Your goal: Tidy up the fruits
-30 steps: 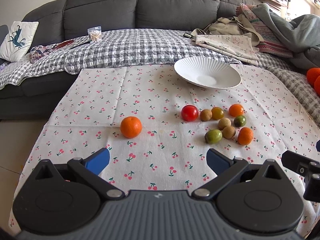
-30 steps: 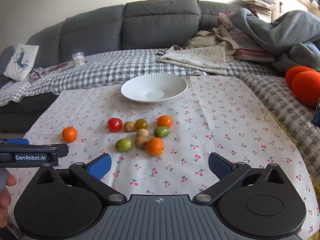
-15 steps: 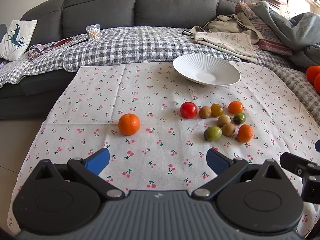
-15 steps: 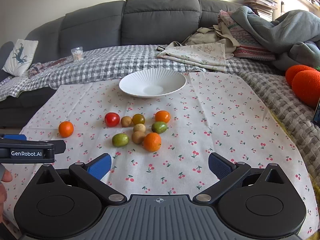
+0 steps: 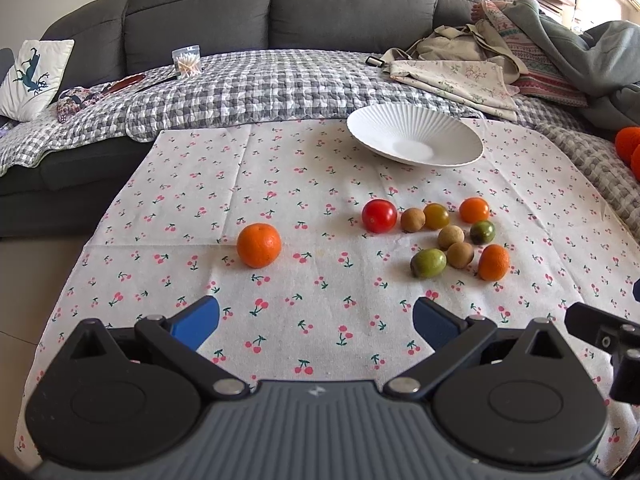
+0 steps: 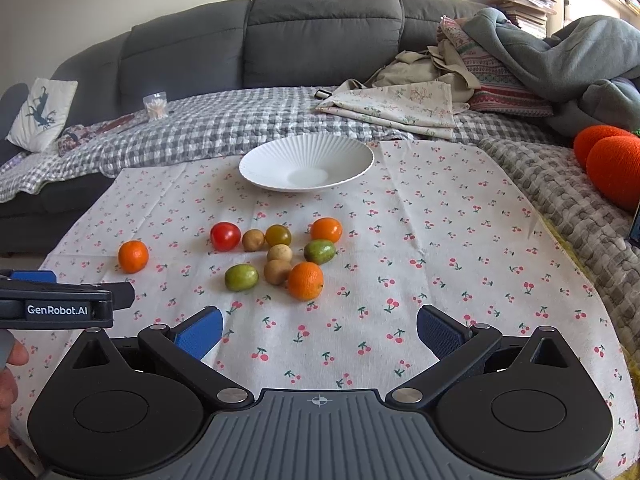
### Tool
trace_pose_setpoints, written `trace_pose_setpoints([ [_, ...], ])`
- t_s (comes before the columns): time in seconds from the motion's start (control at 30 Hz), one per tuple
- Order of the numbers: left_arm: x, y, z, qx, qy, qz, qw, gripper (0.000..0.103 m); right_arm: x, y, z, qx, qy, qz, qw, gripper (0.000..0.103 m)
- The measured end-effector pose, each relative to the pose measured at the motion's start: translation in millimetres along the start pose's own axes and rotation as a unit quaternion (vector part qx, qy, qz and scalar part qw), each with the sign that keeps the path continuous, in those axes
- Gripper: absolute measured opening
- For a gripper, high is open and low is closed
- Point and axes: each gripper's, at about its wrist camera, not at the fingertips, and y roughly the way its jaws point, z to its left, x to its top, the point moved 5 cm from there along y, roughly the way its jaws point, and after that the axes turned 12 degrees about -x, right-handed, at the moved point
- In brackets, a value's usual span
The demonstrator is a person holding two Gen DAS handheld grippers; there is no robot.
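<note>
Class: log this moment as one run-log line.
left tool: open | right tool: open | plate: empty | lone orange: apart from cluster

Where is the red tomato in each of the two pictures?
Left wrist view: the red tomato sits right of centre, at the left end of the fruit cluster.
Right wrist view: the red tomato sits left of centre, again at the left end of the cluster.
Shared landmark: the white bowl lies behind the cluster in both views.

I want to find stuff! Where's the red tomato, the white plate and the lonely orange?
red tomato [image 5: 379, 216], left wrist view, middle of its skin.
white plate [image 6: 260, 160], right wrist view, left rim.
lone orange [image 5: 258, 245], left wrist view, centre of peel.
</note>
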Motion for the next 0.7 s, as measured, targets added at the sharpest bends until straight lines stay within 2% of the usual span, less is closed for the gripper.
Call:
trace_pose_setpoints([
  [0.7,0.8,5.0,3.2,-0.002,-0.002,0.007,1.0000,0.102,-1.8,12.3,-0.3,0.005,-0.007,0.014,1.000,0.103],
])
